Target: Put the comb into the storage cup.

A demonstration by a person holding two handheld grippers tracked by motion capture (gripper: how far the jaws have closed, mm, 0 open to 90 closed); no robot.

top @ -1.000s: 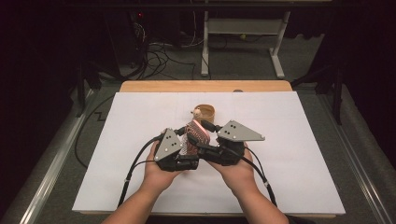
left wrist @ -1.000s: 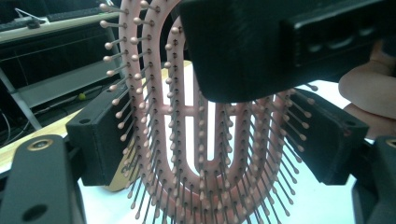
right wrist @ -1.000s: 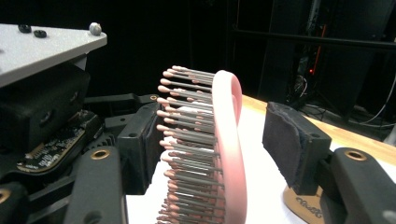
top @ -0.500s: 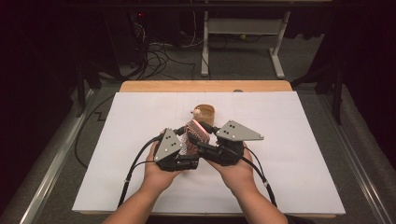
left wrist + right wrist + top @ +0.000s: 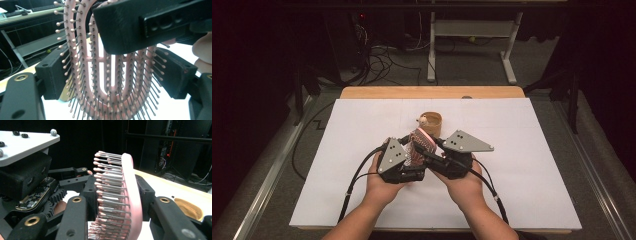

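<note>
A pink vented hairbrush (image 5: 418,146) with ball-tipped bristles stands upright above the white sheet, between both grippers. My left gripper (image 5: 410,151) is shut on it across its width; in the left gripper view its jaws flank the brush (image 5: 100,82) on either side. My right gripper (image 5: 428,150) has just been closing with the brush between its jaws. In the right gripper view one pad presses the bristles (image 5: 107,195) and the other the smooth back, so my right gripper (image 5: 117,192) is shut on the brush. The right gripper's black jaw (image 5: 140,25) crosses the top of the left gripper view.
A small round wooden cup (image 5: 432,123) stands on the white sheet (image 5: 522,165) just behind the brush, and appears again as the cup (image 5: 188,209) in the right gripper view. Cables trail from both grippers toward the near table edge. Desk legs and floor cables lie beyond the far edge.
The right gripper's jaws have drawn in on the brush. Both hands and the brush stay where they were.
</note>
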